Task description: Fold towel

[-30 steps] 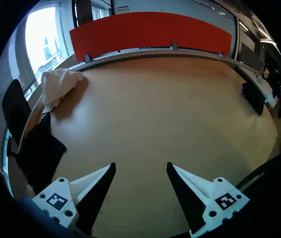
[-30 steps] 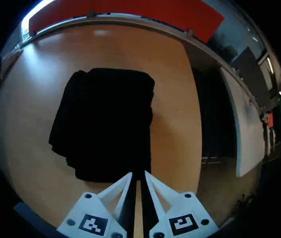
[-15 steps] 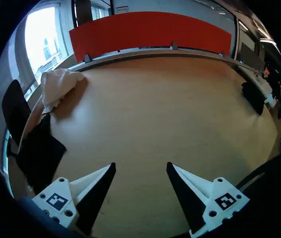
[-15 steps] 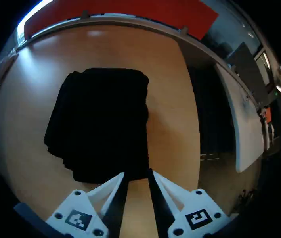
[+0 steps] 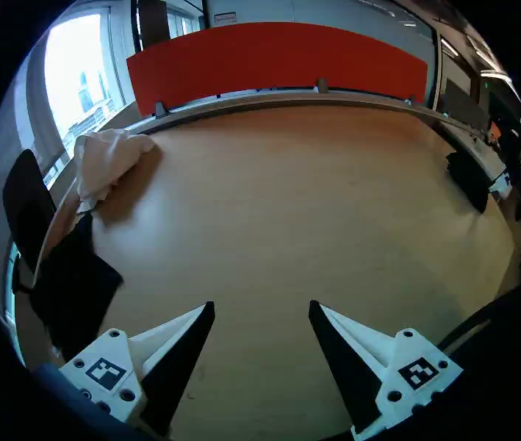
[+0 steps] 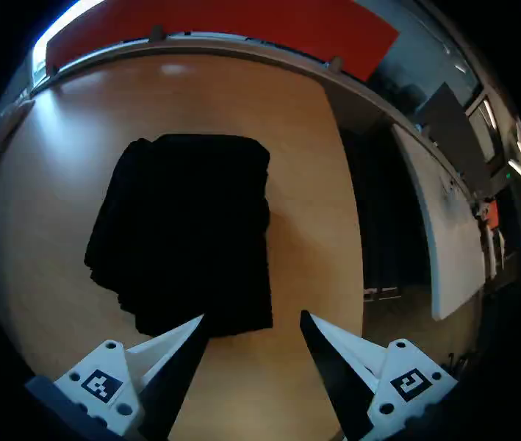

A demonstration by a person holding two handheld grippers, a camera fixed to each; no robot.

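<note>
A black towel (image 6: 183,235) lies folded flat on the wooden table (image 6: 54,184) in the right gripper view. My right gripper (image 6: 251,327) stands open just at the towel's near edge, with nothing between its fingers. In the left gripper view my left gripper (image 5: 260,312) is open above bare table (image 5: 297,206). A cream towel (image 5: 106,158) lies crumpled at the table's far left corner, and a black cloth (image 5: 73,283) hangs over the left edge. The folded black towel (image 5: 469,180) sits at the far right there.
A red divider panel (image 5: 282,59) runs along the table's far edge. A black chair (image 5: 21,202) stands left of the table by a bright window. Beyond the table's right edge (image 6: 352,220) in the right gripper view lie dark floor and a white desk (image 6: 447,235).
My right gripper has opened, letting go of the black towel's near edge, and has drawn back slightly. The left gripper has stayed still.
</note>
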